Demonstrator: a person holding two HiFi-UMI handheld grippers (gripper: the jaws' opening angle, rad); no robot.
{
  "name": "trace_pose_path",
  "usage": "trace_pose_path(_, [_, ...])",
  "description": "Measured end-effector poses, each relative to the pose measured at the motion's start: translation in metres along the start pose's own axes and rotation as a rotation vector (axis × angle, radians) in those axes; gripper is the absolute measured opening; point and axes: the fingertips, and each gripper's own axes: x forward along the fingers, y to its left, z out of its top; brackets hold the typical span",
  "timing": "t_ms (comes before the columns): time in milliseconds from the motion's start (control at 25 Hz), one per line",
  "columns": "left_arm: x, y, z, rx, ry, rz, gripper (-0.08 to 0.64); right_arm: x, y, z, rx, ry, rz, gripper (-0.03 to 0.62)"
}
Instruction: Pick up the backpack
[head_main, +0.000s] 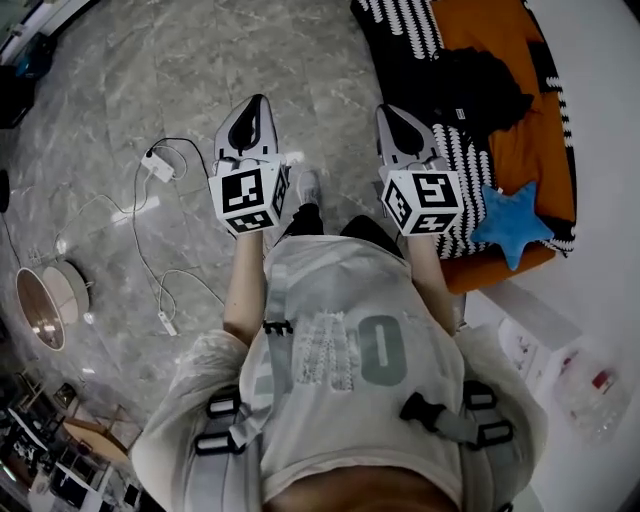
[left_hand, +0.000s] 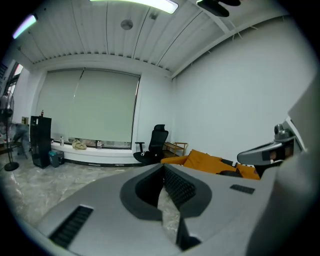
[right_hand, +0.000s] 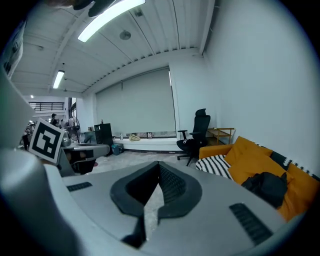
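A black backpack (head_main: 480, 90) lies slumped on the orange sofa (head_main: 520, 150) at the top right of the head view. In the right gripper view the backpack (right_hand: 269, 187) is a dark heap against the orange cushions at the right. My left gripper (head_main: 258, 103) and right gripper (head_main: 388, 112) are held side by side over the marble floor, short of the sofa. Both point forward and both are shut with nothing in them. The jaws meet in the left gripper view (left_hand: 164, 167) and in the right gripper view (right_hand: 159, 165). The right gripper is the nearer one to the backpack.
A striped black-and-white blanket (head_main: 452, 150) and a blue star cushion (head_main: 510, 225) lie on the sofa's near end. White cables with a power strip (head_main: 160, 165) trail over the floor at left, by a round stool (head_main: 45, 305). A black office chair (right_hand: 197, 132) stands by the far wall.
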Motion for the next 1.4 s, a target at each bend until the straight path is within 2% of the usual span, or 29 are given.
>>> trace_pose_path(280, [0.029,0.021,-0.016,-0.067,0.033,0.000,0.020,0.026,-0.004,-0.009,-0.022,0.086,-0.016,0.008])
trace_pose_path(440, [0.037,0.029,-0.017,-0.084,0.033,0.028,0.020,0.038,-0.007,-0.003,-0.050,0.069,-0.001,0.008])
trace_pose_path(560, [0.047,0.031,-0.013,-0.075,0.033,0.037,0.020,0.049,-0.007,0.007,-0.098,0.031,0.023,0.008])
trace_pose_path(720, [0.068,0.022,-0.001,-0.037,0.033,0.019,0.020,0.065,-0.019,0.017,-0.059,-0.006,0.030,0.008])
trace_pose_path(880, [0.098,-0.003,0.021,-0.007,-0.025,-0.004,0.020,0.071,-0.054,0.026,-0.046,-0.017,0.003,0.008])
trace_pose_path(960, [0.117,-0.031,0.031,0.017,-0.041,-0.066,0.020,0.063,-0.082,0.026,-0.031,-0.025,-0.045,0.008])
trace_pose_path(1120, [0.169,-0.104,0.040,0.081,-0.040,-0.227,0.020,0.031,-0.155,0.021,0.047,-0.057,-0.223,0.008])
trace_pose_path(1400, [0.225,-0.254,0.058,0.149,-0.120,-0.497,0.020,-0.059,-0.278,-0.013,0.181,-0.113,-0.524,0.008])
